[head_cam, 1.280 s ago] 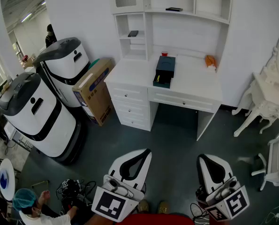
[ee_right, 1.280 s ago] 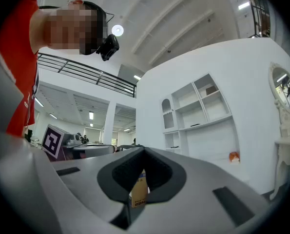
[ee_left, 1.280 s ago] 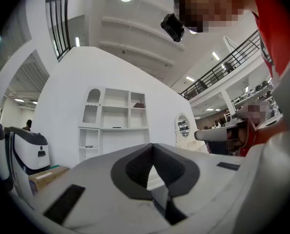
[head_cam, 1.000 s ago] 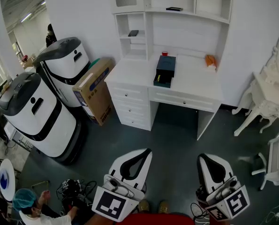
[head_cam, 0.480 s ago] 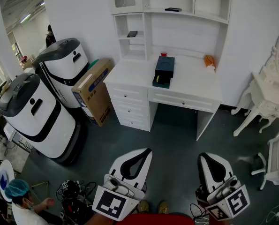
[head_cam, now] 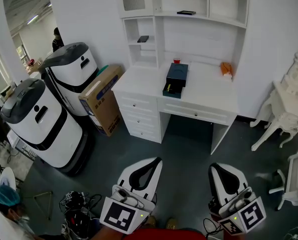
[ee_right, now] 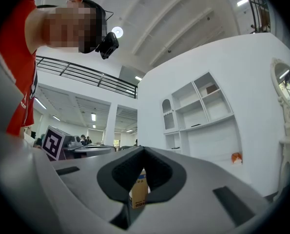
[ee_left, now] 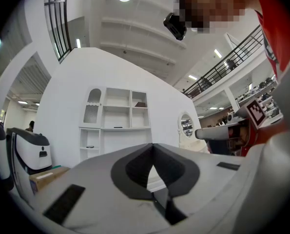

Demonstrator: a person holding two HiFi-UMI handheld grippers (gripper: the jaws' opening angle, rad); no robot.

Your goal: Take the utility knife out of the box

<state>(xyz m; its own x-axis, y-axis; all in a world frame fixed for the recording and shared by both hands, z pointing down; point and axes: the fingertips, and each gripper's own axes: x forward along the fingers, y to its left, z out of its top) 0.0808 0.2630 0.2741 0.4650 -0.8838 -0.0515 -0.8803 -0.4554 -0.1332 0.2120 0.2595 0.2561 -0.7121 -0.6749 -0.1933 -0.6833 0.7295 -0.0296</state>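
As I judge it, nothing of the task is done yet. The box stands on the desk, near its middle, well apart from both grippers. Its bottom drawer seems pulled out toward the front edge of the desk, and a small yellow spot shows in it (perhaps the knife, but it is too small to tell). The left gripper has its jaws closed together with nothing between them, and the right gripper is the same — both point toward the desk. All the work is left: to come near the desk, to reach the box, to open a gripper, to grasp the knife and to lift it out.
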